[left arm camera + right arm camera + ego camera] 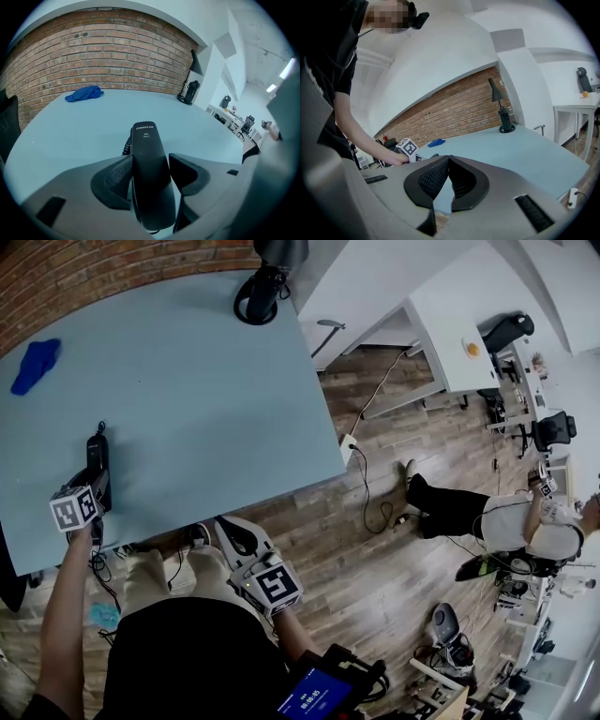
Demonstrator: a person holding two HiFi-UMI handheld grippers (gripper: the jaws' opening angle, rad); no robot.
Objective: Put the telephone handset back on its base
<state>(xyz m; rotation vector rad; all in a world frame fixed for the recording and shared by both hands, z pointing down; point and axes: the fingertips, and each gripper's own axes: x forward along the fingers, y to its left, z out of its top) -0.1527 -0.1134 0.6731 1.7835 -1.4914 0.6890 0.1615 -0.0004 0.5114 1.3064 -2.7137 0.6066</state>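
The black telephone handset (149, 164) lies between the jaws of my left gripper (151, 165). Both pads press on its sides, and its coiled cord shows behind it on the left. In the head view the handset (97, 454) is low over the pale blue table (197, 399) near the front left corner, with the left gripper (95, 486) just behind it. I cannot make out the base under the handset and gripper. My right gripper (234, 532) hangs off the table's front edge, above the person's lap. Its jaws (449, 161) are shut with nothing in them.
A blue cloth (36, 365) lies at the far left of the table. A black desk lamp (256, 298) stands at the far edge. Right of the table are wooden floor, cables, a power strip (349, 446), white desks and a person sitting on the floor (487, 517).
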